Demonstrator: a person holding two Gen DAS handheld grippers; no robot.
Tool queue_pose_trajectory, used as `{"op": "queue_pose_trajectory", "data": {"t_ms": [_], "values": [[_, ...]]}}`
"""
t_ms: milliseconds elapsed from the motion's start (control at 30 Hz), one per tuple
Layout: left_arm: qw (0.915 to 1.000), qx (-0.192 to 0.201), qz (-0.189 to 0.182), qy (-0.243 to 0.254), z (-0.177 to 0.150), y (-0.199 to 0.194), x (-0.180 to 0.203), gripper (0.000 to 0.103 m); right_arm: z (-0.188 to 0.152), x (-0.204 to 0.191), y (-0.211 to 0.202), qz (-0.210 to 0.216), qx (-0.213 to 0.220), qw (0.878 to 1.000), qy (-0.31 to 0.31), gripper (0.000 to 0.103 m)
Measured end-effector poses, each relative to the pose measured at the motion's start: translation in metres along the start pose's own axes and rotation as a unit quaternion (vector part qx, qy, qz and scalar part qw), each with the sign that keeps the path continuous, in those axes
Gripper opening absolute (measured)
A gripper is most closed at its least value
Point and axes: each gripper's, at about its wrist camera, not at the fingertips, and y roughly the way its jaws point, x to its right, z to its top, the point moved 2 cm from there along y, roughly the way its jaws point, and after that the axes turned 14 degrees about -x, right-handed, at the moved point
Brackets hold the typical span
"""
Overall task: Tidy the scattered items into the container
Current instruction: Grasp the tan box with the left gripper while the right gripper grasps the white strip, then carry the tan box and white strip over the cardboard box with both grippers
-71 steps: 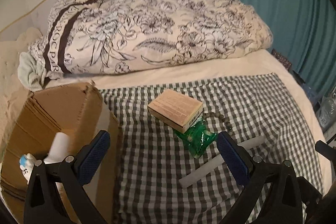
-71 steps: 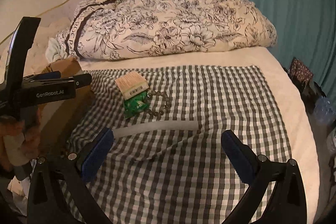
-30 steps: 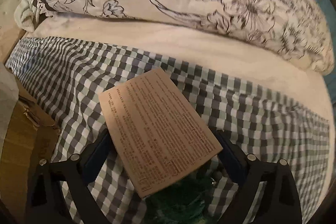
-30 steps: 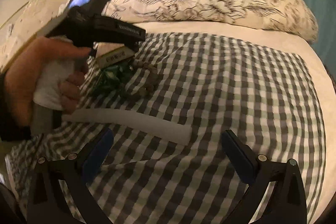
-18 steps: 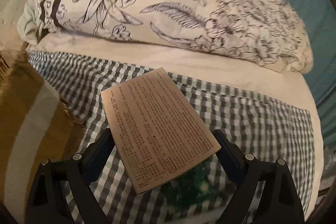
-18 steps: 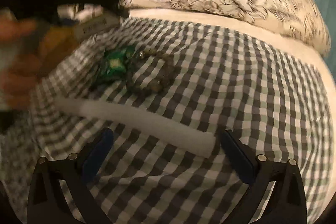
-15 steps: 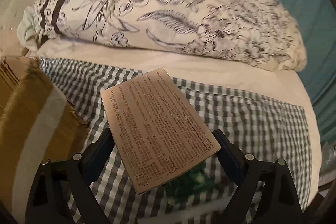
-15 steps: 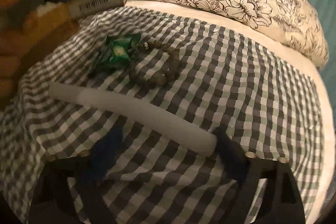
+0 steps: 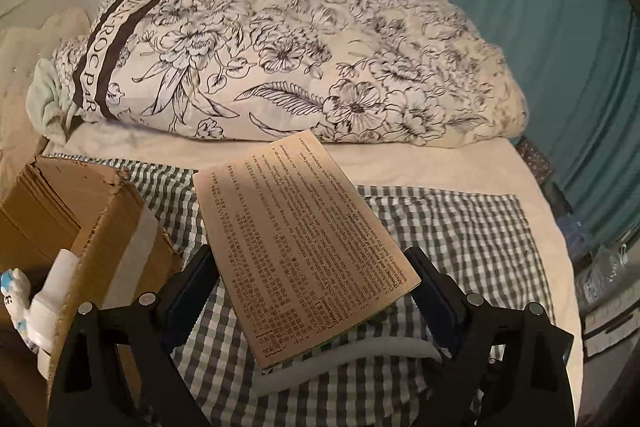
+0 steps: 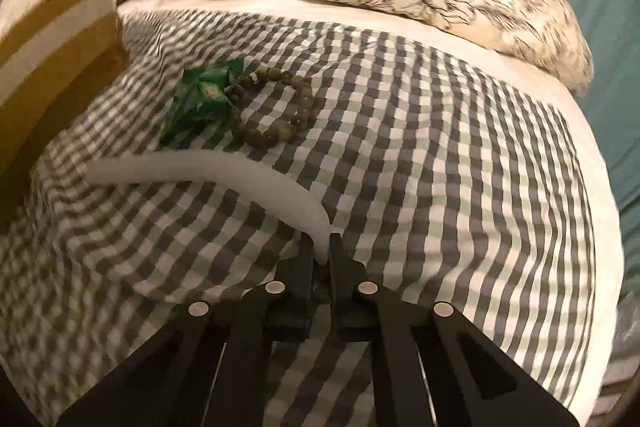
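Only the right wrist view shows bead bracelet [image 10: 280, 111].

From the left wrist I see the tan box [image 9: 296, 239] covering most of the white foam strip [image 9: 340, 359] beneath it; only a sliver of something green shows at the box's lower edge. The cardboard carton [image 9: 100, 227] runs off the left edge, and the white and blue figure [image 9: 16, 291] inside it is cut off too. From the right wrist the carton [image 10: 48, 39] is a blurred brown smear, and I cannot read the green packet [image 10: 200, 95].
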Motion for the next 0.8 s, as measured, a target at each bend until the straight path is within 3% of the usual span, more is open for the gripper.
{"op": "queue_pose_trajectory", "data": {"t_ms": [133,267,800], "values": [[0.9999,0.005,-0.011,0.003,-0.006,-0.016,-0.008,0.094,-0.01,-0.003,-0.015,0.001,0.02,1.0,0.023,0.006],[0.9996,0.016,-0.017,0.015,-0.014,-0.033,-0.013,0.094,-0.02,0.001,-0.041,0.03,0.053,0.996,0.066,0.006],[0.9956,0.047,-0.049,0.064,-0.047,-0.091,-0.042,0.094,-0.051,-0.029,-0.133,0.031,0.152,0.978,0.142,0.006]]}}
